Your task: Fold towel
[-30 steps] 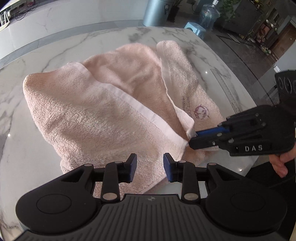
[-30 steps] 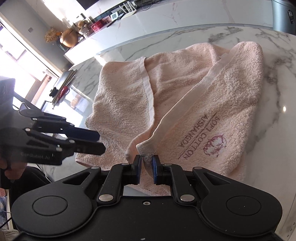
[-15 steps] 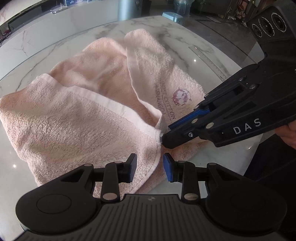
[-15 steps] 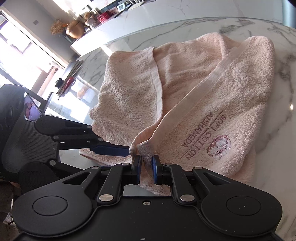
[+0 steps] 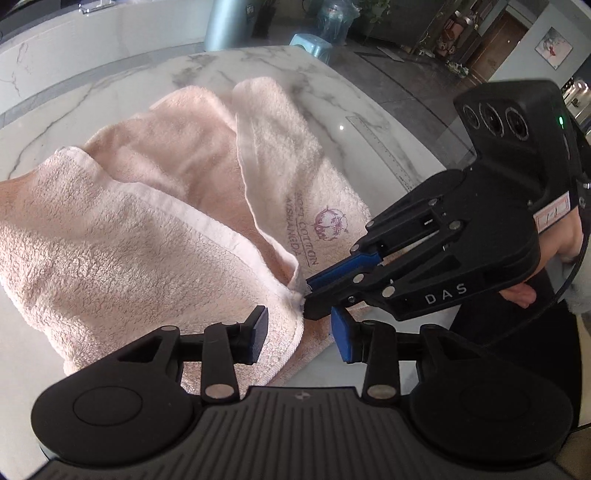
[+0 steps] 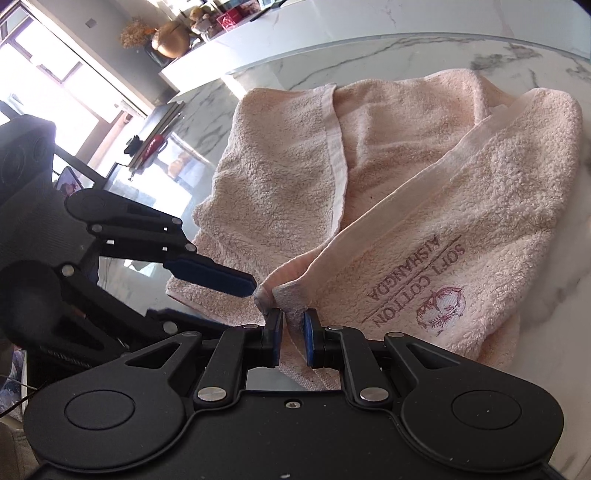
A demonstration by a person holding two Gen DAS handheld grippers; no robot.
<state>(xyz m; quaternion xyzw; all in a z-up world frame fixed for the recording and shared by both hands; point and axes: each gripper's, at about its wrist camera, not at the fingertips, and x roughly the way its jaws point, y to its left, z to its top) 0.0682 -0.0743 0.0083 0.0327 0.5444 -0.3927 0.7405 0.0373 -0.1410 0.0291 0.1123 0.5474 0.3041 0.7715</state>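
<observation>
A pink towel (image 5: 129,240) (image 6: 461,206) with a printed logo lies loosely folded on the marble table (image 5: 332,92) (image 6: 406,51). Both side flaps are turned in and meet at the near edge. My right gripper (image 6: 293,332) (image 5: 308,295) is shut on the bunched towel corners there. My left gripper (image 5: 299,334) sits just in front of that spot. Its jaws are opening, the towel's hemmed edge lies between them, and the pads do not press on it. One of the left fingers (image 6: 210,275) reaches in beside the held corner.
A clear ruler (image 5: 384,151) lies near the table's right edge. Beyond the table stand a blue stool (image 5: 310,40) and a grey bin (image 5: 225,26). A person's hand (image 5: 517,295) holds the right gripper. A shelf with a gold pot (image 6: 171,35) is at the back left.
My left gripper has swung in close to the corner held by the right gripper, and its jaws have widened. The right gripper has kept its grip and place.
</observation>
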